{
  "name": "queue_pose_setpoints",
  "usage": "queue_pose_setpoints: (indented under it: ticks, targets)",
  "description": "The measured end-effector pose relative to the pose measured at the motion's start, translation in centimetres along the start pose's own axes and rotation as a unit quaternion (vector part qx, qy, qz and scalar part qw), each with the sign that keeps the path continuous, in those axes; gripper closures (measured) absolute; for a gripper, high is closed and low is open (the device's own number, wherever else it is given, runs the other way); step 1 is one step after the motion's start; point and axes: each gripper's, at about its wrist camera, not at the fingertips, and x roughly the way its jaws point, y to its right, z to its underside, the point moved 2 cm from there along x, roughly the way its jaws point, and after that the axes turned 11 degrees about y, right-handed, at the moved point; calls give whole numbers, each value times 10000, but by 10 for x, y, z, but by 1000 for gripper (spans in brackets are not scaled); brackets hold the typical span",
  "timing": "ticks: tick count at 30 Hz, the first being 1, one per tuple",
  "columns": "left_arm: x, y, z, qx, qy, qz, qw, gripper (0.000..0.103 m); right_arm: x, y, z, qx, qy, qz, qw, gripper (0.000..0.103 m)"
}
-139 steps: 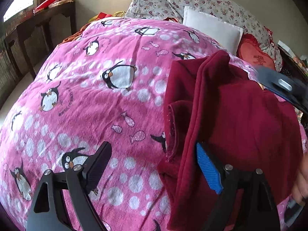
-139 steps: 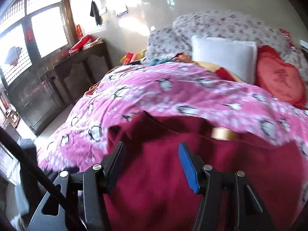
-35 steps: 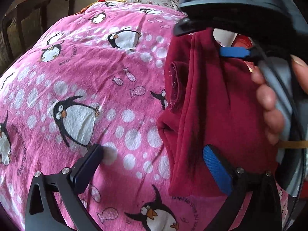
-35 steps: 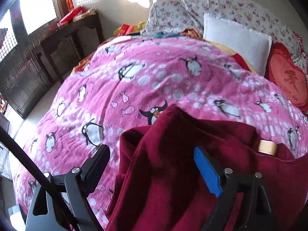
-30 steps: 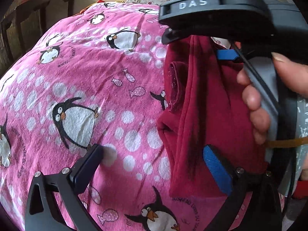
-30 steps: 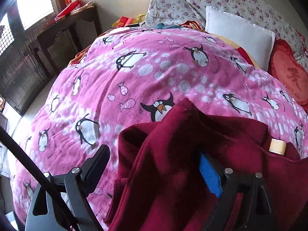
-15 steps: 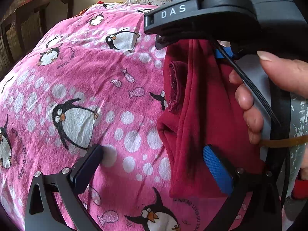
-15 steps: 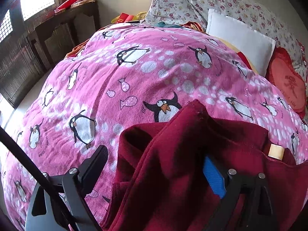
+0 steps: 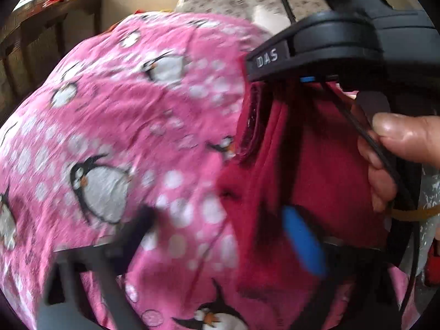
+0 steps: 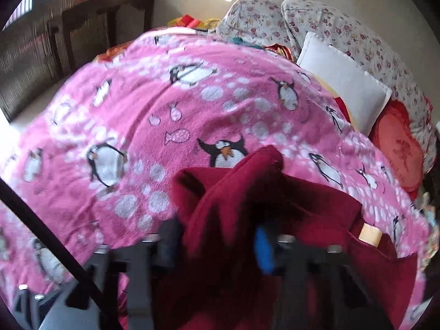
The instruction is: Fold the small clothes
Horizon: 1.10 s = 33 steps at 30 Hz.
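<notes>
- Dark red garment: lay bunched on the pink penguin blanket, a fold of it raised into a peak.
- Right gripper: fingers were drawn in on that raised fold, the cloth pinched between them.
- Left gripper: jaws stood wide, one finger over the blanket, the blue-padded one over the garment's edge; blurred.
- Right hand: wrapped the right gripper's handle above the garment.
- White pillow: lay at the bed's head.

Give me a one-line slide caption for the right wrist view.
Right gripper pinching a fold of the dark red garment on a pink penguin blanket, pillows behind.
</notes>
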Motion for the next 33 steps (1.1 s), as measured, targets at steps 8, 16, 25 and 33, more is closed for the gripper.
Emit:
queue_pose_setpoints:
  ticks: [8, 16, 25, 33]
  targets:
    - [-50, 53, -10, 569, 458, 533, 9959, 90, -85, 63, 9, 815, 731, -684, 9916, 86]
    - [-95, 160, -17, 1420, 533, 1717, 9734, 90, -186, 157, 37, 1090, 1314, -277, 9849, 87]
    - [-35, 268, 39, 2322, -231, 1920, 9533, 90, -178, 261, 111, 1495, 800, 766, 9825, 88]
    - [-85, 240, 22, 2404, -49, 2137, 9469, 31, -171, 299, 138, 2202, 844, 992, 9667, 59]
